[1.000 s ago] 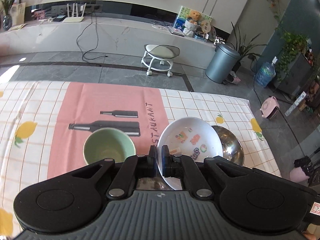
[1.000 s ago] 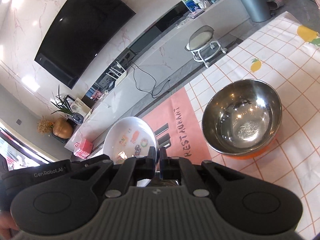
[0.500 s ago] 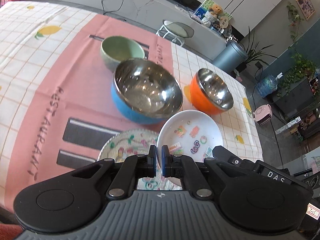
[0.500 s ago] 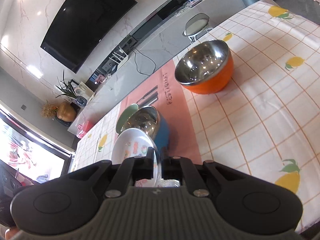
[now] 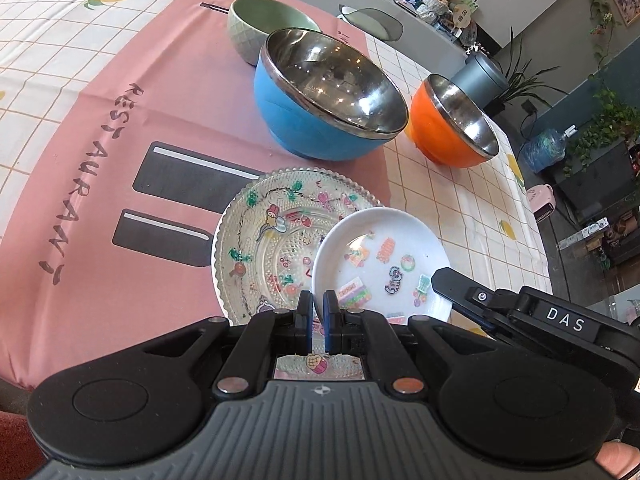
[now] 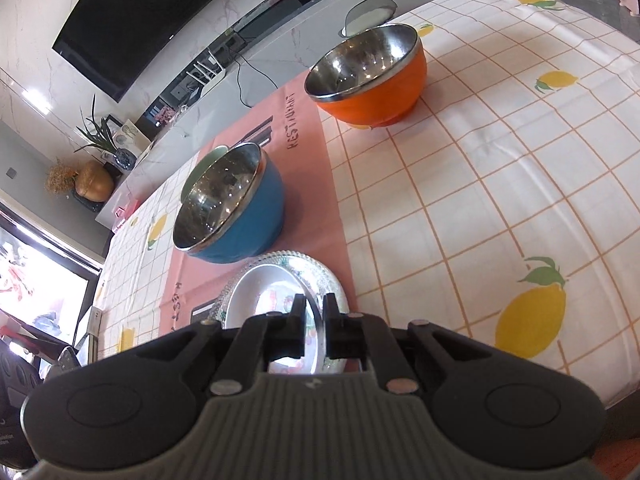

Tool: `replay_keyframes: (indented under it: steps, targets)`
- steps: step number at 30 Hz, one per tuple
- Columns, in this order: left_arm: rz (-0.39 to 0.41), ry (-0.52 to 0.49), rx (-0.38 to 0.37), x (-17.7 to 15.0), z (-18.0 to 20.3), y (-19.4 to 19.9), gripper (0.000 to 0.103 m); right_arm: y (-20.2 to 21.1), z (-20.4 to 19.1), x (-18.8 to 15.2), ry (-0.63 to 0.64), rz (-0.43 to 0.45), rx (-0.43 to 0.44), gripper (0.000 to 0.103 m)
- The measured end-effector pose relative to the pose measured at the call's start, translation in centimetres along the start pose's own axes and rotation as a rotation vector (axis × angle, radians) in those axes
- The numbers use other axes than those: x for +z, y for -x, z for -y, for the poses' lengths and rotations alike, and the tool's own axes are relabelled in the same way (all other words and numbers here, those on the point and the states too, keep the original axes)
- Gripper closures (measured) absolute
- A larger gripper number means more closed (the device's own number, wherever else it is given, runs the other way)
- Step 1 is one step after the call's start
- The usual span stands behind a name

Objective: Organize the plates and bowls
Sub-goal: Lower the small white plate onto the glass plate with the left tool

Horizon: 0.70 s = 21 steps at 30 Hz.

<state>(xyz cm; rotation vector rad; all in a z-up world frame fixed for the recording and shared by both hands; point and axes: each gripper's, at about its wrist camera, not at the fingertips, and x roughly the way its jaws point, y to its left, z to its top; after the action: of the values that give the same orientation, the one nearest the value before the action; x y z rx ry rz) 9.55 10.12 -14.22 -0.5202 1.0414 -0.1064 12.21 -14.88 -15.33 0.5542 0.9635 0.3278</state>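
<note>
We've got the white plate (image 5: 380,260) pinched at its rim from both sides, the left gripper (image 5: 318,322) clamped on the near-left edge and the right gripper (image 6: 316,326) clamped on the opposite edge. It hangs tilted over the patterned glass plate (image 5: 264,236), which lies flat on the tablecloth (image 5: 80,120) at the near edge; whether its low edge already touches the glass we cannot tell. To land this well, we'd level the white plate, centre it over the glass one and lower it gently, then let go with both grippers only once it rests, since the glass could chip or slide.

Contents now: the white plate carries only small coloured stickers, no food. The glass plate is bare apart from its printed cartoons. Beyond it, the blue bowl (image 5: 328,96) looks empty, steel lining shining. Right of that, the orange bowl (image 5: 452,124) also looks empty. Farthest, the green bowl (image 5: 264,26) shows nothing inside.
</note>
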Motion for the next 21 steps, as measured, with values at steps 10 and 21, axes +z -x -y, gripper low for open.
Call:
replay_keyframes:
  steps: [10, 21]
  targets:
    - [0.025, 0.006, 0.002, -0.6, -1.2, 0.0, 0.098, -1.8, -0.7, -0.5, 0.051, -0.027, -0.045, 0.097]
    - [0.099, 0.020, 0.039, -0.3, -1.9, 1.0, 0.098, -3.0, -2.1, -0.8, 0.138, -0.018, -0.022, 0.095]
